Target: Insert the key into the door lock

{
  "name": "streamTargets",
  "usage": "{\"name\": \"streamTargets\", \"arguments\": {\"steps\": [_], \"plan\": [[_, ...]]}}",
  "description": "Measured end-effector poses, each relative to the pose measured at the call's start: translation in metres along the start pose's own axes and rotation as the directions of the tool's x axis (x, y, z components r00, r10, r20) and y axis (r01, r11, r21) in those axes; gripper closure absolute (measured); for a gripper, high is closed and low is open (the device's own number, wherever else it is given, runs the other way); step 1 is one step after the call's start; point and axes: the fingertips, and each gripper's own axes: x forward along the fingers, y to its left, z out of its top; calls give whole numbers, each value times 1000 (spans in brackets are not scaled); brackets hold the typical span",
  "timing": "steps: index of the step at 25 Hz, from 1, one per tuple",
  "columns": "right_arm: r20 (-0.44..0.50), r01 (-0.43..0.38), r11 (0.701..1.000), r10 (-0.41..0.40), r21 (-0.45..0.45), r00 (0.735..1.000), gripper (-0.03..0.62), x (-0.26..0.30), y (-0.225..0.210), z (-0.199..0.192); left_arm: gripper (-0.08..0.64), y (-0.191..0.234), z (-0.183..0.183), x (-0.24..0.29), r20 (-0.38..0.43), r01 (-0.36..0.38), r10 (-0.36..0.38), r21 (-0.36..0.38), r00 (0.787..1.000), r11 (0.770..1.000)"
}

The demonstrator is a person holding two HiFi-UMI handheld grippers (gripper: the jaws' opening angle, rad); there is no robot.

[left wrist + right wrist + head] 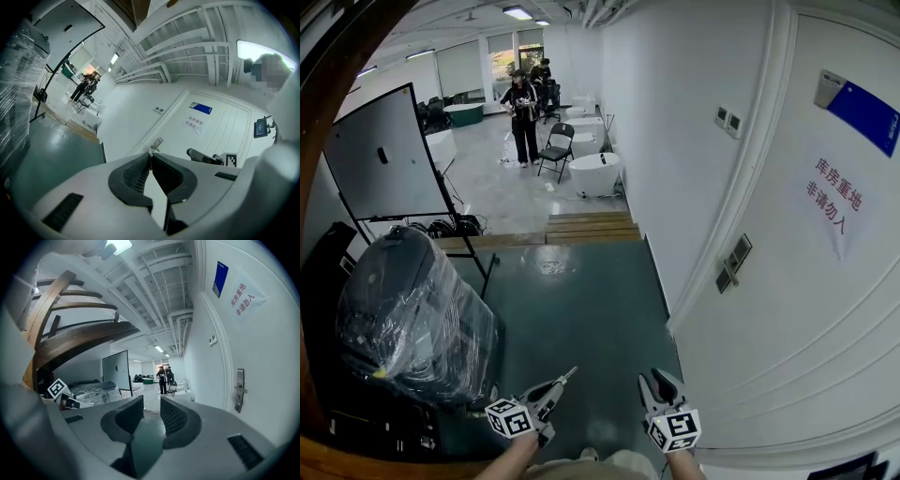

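A small silver key (pixel 569 373) sticks out forward from my left gripper (pixel 557 382), which is shut on it low in the head view. In the left gripper view the key's thin blade (pixel 150 152) shows between the closed pads, aimed toward the white door (pixel 225 131) and its lock plate (pixel 158 143). My right gripper (pixel 659 382) stands beside it, open and holding nothing. The right gripper view shows the gap between its jaws (pixel 151 408) and the lock plate with lever handle (pixel 239 390) off to the right. In the head view the lock (pixel 733 263) is on the door (pixel 806 309) ahead and to the right.
A plastic-wrapped chair (pixel 408 319) stands close on the left, with a whiteboard on a stand (pixel 384 159) behind it. Wooden steps (pixel 586 227) cross the green floor (pixel 581 309) ahead. People (pixel 523 112) stand far back. A paper sign (pixel 834 202) and blue plaque (pixel 862 114) are on the door.
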Motion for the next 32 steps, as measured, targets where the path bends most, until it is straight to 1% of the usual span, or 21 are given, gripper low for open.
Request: {"name": "streamTargets", "arguments": {"steps": [5, 14, 20, 25, 32], "plan": [[-13, 12, 1000, -12, -3, 1000, 474, 8, -5, -3, 526, 14, 3, 4, 8, 5, -5, -9, 1000, 1000], [-15, 18, 1000, -18, 4, 1000, 474, 20, -34, 0, 526, 17, 3, 32, -6, -8, 8, -17, 1000, 1000], [-24, 9, 1000, -8, 13, 1000, 474, 27, -62, 13, 526, 5, 13, 64, -18, -24, 24, -32, 1000, 999], [-24, 22, 1000, -22, 14, 999, 475, 28, -95, 25, 526, -10, 22, 101, -22, -1, 0, -26, 1000, 1000], [-40, 24, 1000, -23, 20, 999, 474, 25, -127, 21, 526, -15, 7, 131, -34, 0, -2, -52, 999, 999]]}}
